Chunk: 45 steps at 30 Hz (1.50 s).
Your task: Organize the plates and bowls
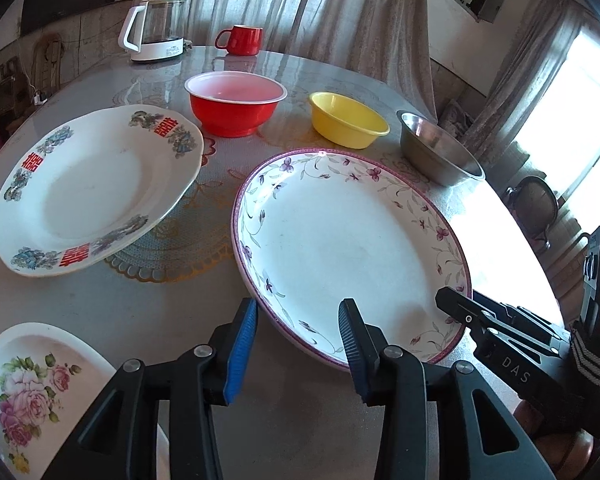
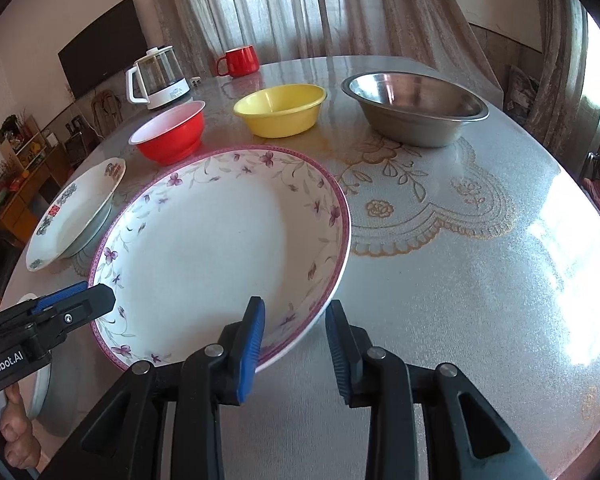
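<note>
Round grey patterned table [image 2: 480, 260] carries a large white purple-flowered plate [image 2: 220, 248], near rim tilted up it seems, left claw [image 1: 298, 330] and right claw [image 2: 296, 330] both released astride that rim, behind it steel bowl [image 2: 416, 108], red bowl [image 2: 172, 134], yellow bowl [image 2: 280, 110].

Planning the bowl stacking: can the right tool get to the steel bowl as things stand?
Probably yes. The right tool sits open at the purple-flowered plate's near rim, and the table between it and the steel bowl looks bare.
</note>
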{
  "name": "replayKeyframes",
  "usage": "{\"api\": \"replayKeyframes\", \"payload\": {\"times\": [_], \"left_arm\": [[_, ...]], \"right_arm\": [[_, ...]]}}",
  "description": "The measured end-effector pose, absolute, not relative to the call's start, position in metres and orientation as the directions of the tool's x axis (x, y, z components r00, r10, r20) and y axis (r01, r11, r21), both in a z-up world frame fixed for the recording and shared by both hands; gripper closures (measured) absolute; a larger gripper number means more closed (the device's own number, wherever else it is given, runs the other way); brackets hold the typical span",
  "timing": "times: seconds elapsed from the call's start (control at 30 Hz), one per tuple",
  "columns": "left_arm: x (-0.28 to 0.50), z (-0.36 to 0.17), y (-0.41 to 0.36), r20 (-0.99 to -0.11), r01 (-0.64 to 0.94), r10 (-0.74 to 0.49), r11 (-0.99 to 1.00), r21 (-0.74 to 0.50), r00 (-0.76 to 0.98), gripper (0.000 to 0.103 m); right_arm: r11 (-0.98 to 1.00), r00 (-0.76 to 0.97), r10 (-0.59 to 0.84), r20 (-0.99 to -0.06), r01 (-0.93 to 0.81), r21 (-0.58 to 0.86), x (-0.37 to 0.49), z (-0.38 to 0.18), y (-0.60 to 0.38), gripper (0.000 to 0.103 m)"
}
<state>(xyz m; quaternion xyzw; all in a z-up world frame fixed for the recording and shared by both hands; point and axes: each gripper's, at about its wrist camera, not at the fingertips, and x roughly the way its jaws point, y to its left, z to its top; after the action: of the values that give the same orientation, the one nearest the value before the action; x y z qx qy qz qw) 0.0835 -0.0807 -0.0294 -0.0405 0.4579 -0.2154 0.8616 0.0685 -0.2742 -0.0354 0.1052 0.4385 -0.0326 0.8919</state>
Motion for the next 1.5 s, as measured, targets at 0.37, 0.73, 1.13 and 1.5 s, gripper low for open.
{"api": "replayKeyframes", "payload": {"times": [0.37,0.73,1.13,1.5], "left_arm": [[0.078,-0.025,-0.078,-0.767,0.333,-0.395,0.91,-0.249,0.505,0.061],[0.078,-0.014,-0.057,-0.745,0.288,-0.369,0.926,-0.244,0.555,0.052],[0.083,0.002,-0.005,-0.727,0.201,-0.311,0.95,-0.238,0.613,0.044],[0.098,0.008,0.051,-0.71,0.119,-0.234,0.971,-0.209,0.664,0.029]], "right_arm": [[0.991,0.618,0.0,-0.786,0.103,0.082,0.068,-0.03,-0.264,0.072],[0.99,0.686,-0.008,-0.728,0.108,0.09,0.063,-0.006,-0.262,0.072],[0.956,0.639,0.288,-0.714,-0.149,0.252,0.088,-0.003,-0.211,0.07],[0.879,0.53,0.475,-0.703,-0.255,0.402,0.141,-0.005,-0.169,0.044]]}}
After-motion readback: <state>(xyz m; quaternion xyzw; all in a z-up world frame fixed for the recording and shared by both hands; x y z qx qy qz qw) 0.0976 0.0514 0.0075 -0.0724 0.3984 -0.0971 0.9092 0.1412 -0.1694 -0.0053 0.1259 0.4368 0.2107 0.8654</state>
